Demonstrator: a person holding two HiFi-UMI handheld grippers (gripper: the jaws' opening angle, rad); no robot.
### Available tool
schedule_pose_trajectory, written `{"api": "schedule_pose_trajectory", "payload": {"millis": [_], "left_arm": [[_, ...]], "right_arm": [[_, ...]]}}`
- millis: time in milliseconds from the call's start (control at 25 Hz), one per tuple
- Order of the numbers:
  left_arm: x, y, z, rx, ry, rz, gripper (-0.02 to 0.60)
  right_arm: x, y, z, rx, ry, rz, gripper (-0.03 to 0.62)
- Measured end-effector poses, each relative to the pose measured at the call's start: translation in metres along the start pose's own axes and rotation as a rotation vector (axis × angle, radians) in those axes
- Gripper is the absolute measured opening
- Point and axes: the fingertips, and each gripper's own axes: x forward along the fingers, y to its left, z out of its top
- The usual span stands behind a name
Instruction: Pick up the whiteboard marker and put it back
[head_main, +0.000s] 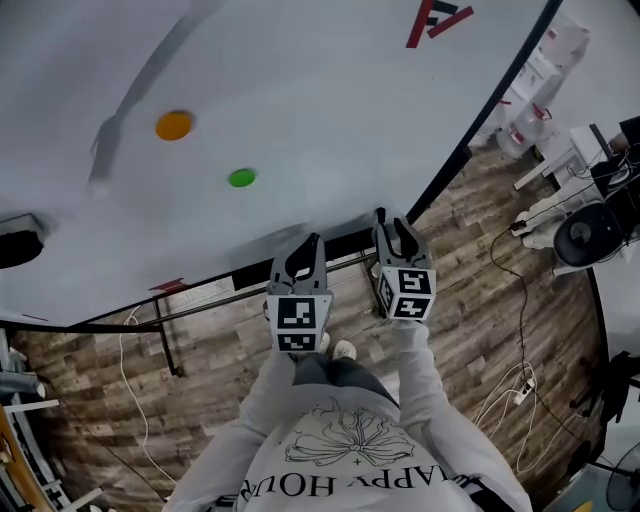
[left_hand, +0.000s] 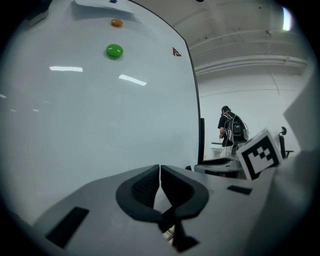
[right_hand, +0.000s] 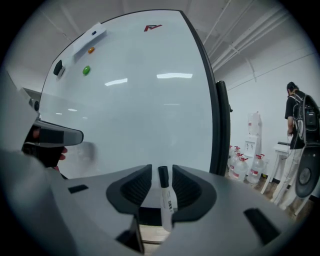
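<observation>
Right tool (right_hand: 161, 170): jaws spread, marker (right_hand: 168, 205) between them, pads clear of it on both sides. Marker's long axis runs along the jaws, black cap toward the whiteboard (right_hand: 150, 100). Left tool (left_hand: 160, 170) clenched, empty. Judged: marker released at the board's foot; only withdrawal left.

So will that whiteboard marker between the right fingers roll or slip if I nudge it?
The whiteboard marker looks like a smooth round barrel, so it would probably roll if nudged sideways. It seems rigid and slim, likely light for its size. Its smooth plastic might slip between the right gripper's fingers unless squeezed squarely.
</observation>
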Motion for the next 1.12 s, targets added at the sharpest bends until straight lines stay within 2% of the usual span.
{"api": "schedule_pose_trajectory", "payload": {"millis": [360,480,640,1120], "left_arm": [[0.003,0.003,-0.009,0.001,0.024,0.032,0.009],[0.001,0.006,-0.011,-0.001,0.029,0.045,0.009],[-0.001,0.010,-0.015,-0.003,0.037,0.061,0.009],[-0.009,0.017,-0.007,-0.001,0.016,0.081,0.009]], "right_arm": [[0.026,0.000,-0.020,-0.032,0.059,0.065,0.118],[0.031,-0.002,-0.022,-0.040,0.066,0.063,0.114],[0.033,-0.004,-0.021,-0.049,0.070,0.066,0.075],[0.025,-0.009,-0.010,-0.029,0.037,0.047,0.071]]}}
